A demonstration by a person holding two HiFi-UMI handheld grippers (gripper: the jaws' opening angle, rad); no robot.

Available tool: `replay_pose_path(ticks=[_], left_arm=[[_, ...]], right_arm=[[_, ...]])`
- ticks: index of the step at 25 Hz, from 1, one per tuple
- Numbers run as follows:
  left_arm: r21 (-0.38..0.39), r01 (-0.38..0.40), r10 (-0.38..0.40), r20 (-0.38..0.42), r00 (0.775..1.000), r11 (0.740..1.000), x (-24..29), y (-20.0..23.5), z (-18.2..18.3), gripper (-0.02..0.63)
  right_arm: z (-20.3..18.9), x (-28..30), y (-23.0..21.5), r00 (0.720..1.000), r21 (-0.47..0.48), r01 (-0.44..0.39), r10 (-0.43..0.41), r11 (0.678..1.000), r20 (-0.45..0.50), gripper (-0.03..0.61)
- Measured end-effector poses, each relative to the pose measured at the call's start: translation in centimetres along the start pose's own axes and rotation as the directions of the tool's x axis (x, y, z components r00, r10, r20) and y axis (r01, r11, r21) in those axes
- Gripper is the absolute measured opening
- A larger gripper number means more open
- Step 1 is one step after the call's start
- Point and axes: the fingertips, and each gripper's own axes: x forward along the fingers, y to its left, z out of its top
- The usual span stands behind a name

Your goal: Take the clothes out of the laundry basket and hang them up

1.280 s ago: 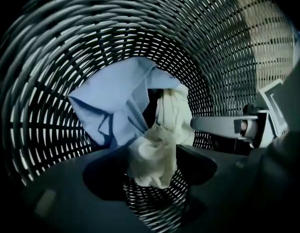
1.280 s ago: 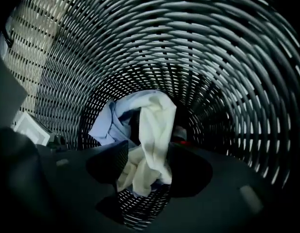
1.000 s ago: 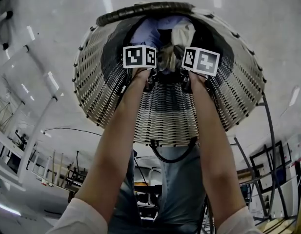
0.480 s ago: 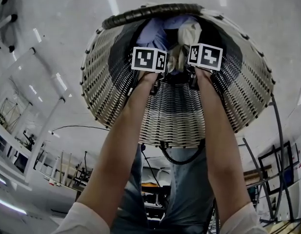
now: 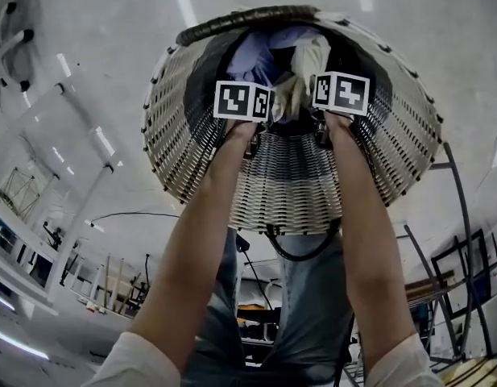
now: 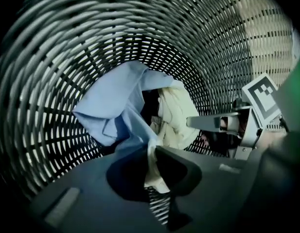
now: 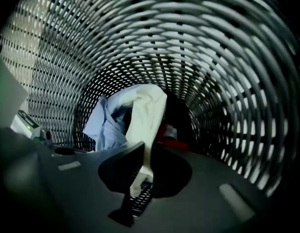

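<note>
A woven laundry basket [image 5: 288, 192] lies below me with both grippers reaching into it. Inside are a light blue garment [image 5: 252, 55] and a cream garment [image 5: 308, 63]. In the left gripper view, the left gripper [image 6: 150, 174] is shut on a fold of the cream garment [image 6: 175, 110], with the blue garment [image 6: 115, 106] draped just above the jaws. The right gripper [image 7: 141, 173] is shut on the cream garment [image 7: 146, 115], which hangs down into its jaws. In the head view, the marker cubes hide most of the left gripper [image 5: 250, 139] and the right gripper [image 5: 320, 131].
A red item [image 7: 167, 132] lies deep in the basket behind the cream garment. A black loop handle [image 5: 300, 248] hangs at the basket's near rim. A dark metal rack [image 5: 461, 240] stands to the right. The basket walls [image 6: 52, 57] close in around both grippers.
The basket and both grippers have drifted slightly right in the head view. Both arms stay inside the basket, and the distance between the grippers is about the same.
</note>
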Motion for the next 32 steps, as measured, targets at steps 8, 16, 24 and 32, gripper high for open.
replay_pose_path(ticks=[8,16,24,32], left_arm=[[0.051,-0.016,0.017,-0.021,1.000,0.999,-2.6,-0.8,-0.9,0.040],[0.105,0.004,-0.002,-0.018,1.000,0.994,-5.5,-2.7,-1.0,0.038],[0.098,0.033,-0.037,0.045,0.998,0.995,-9.1,-4.1,0.2,0.038],[0.091,0.057,-0.068,0.112,0.991,0.994,-13.3,-6.2,0.2,0.037]], right_arm=[[-0.3,-3.3,0.7,0.999,-0.028,0.009,-0.008,1.000,0.032,0.058],[-0.8,-6.8,1.5,0.996,-0.006,-0.011,0.011,1.000,0.085,0.058],[-0.9,-10.5,2.7,0.987,0.047,-0.047,0.040,0.998,0.154,0.055],[-1.4,-14.8,4.2,0.972,0.078,-0.089,0.069,0.993,0.226,0.054]])
